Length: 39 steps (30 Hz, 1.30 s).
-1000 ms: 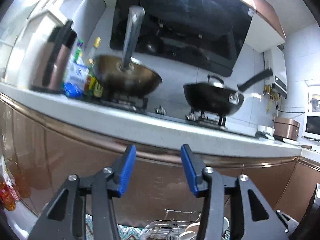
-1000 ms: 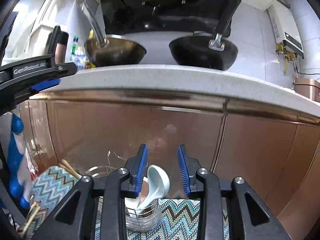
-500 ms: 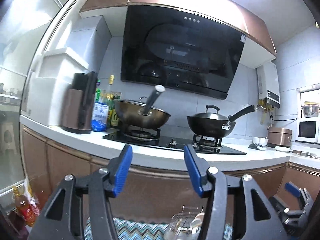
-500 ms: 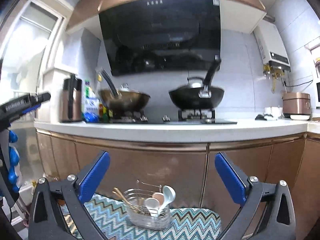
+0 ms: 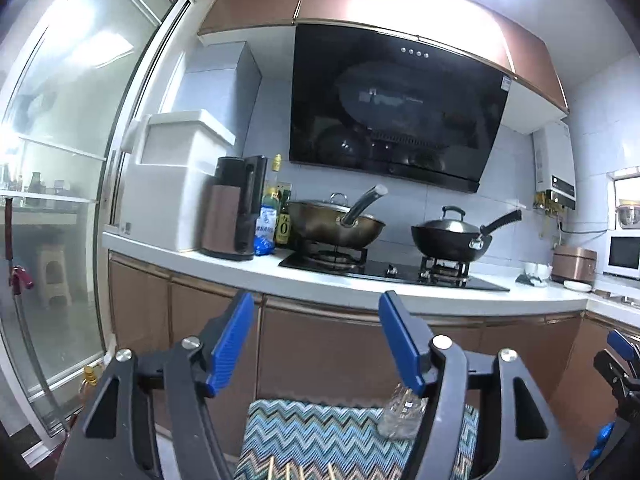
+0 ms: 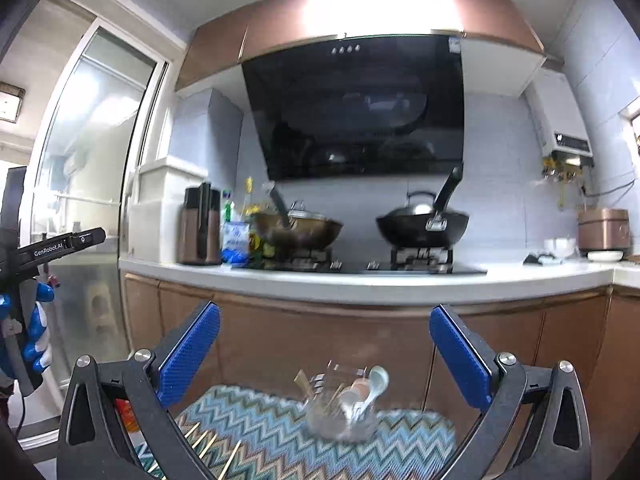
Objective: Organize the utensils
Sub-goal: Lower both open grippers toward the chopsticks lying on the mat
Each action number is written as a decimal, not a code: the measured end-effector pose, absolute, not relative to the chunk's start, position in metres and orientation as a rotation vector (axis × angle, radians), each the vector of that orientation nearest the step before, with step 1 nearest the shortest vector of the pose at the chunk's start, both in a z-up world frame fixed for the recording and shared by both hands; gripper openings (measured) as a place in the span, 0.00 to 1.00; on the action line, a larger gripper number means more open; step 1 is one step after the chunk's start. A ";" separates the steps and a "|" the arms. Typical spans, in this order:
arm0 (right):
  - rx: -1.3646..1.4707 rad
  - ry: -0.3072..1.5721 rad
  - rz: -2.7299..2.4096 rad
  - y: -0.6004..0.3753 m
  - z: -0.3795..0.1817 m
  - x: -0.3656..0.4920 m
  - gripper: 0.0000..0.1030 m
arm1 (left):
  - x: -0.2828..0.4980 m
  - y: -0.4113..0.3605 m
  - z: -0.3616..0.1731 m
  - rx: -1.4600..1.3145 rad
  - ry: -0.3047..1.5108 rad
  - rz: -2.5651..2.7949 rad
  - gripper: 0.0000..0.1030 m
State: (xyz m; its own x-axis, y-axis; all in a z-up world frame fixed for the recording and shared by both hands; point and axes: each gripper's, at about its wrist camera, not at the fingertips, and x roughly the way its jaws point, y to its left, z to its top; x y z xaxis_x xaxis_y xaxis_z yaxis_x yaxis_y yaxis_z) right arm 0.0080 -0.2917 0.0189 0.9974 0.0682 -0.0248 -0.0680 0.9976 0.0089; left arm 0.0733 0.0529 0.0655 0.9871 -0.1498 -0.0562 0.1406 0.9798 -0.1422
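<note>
Zigzag mat [image 6: 280, 432]: glass utensil holder [image 6: 344, 416] stands toward its far right, spoons inside; chopsticks [image 6: 208, 444] lie loose at the near left edge. Lettering "GenRobot.AI" on the left unit. Left gripper [image 5: 316, 344] and right gripper [image 6: 324, 352]: raised level above the mat, jaws spread, empty.

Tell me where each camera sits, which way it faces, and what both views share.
Left wrist: on the left gripper, facing the stove counter; its open blue fingers show, right gripper at the edge.
Right wrist: on the right gripper, facing likewise; open fingers show, left gripper at far left.
Shared: woks, zigzag mat, utensil holder, chopsticks.
</note>
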 end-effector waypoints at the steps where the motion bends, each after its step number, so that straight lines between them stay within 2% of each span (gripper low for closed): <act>1: 0.009 0.033 0.073 -0.289 0.017 0.005 1.00 | 0.070 0.056 0.062 -0.136 0.077 -0.145 0.62; 16: 0.052 -0.043 -0.024 -0.289 0.001 -0.016 1.00 | 0.073 0.082 0.026 -0.169 0.172 -0.086 0.64; 23: 0.096 0.057 0.059 -0.291 -0.022 0.009 1.00 | 0.098 0.073 -0.002 -0.129 0.277 -0.104 0.65; 32: 0.091 0.222 0.132 -0.280 -0.059 0.056 0.99 | 0.151 0.066 -0.061 -0.138 0.524 -0.168 0.65; 36: 0.068 0.354 0.112 -0.271 -0.079 0.090 0.89 | 0.181 0.061 -0.097 -0.172 0.678 -0.219 0.65; 39: 0.107 0.431 0.136 -0.271 -0.095 0.114 0.87 | 0.203 0.054 -0.125 -0.186 0.792 -0.259 0.65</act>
